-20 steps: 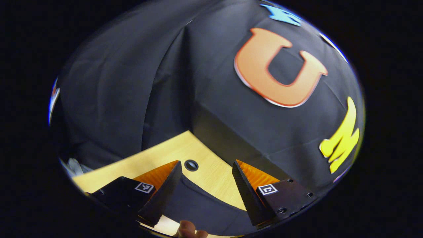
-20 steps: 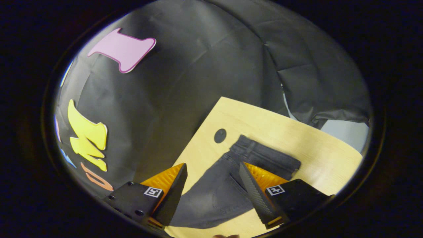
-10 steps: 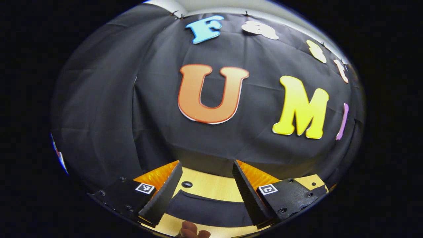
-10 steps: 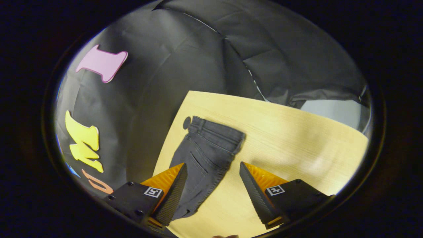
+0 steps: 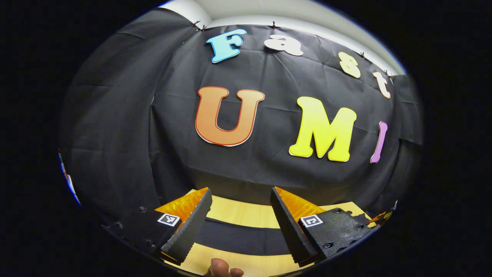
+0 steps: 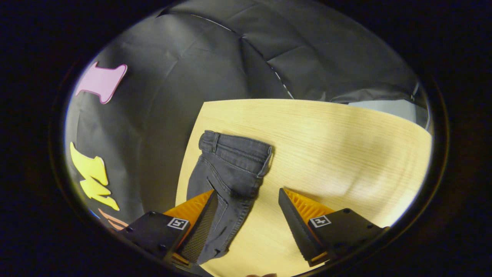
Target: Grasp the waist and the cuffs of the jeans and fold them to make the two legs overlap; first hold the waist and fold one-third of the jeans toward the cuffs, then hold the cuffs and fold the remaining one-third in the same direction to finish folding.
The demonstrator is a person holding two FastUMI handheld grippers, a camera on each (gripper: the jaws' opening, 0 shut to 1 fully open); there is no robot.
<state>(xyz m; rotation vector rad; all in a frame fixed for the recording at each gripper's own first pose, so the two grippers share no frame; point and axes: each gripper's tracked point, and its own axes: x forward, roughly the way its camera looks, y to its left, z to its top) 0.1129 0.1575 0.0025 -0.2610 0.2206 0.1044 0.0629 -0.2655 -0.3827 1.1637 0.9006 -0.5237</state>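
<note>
Both grippers spread wide, nothing clamped.

Left gripper (image 5: 240,227): two wedge-shaped serrated fingers (image 5: 190,231) stand well apart in the left gripper view, a wide gap between them, pointing nearly level and forward. A fingertip of the person's bare hand (image 5: 221,267) shows at the bottom edge, just below the gap. Right gripper (image 6: 248,227): in the right gripper view its fingers (image 6: 298,227) are likewise parted wide, tilted downward, nothing pinched between them. Each finger mounts on a black plate with a small square marker.
</note>
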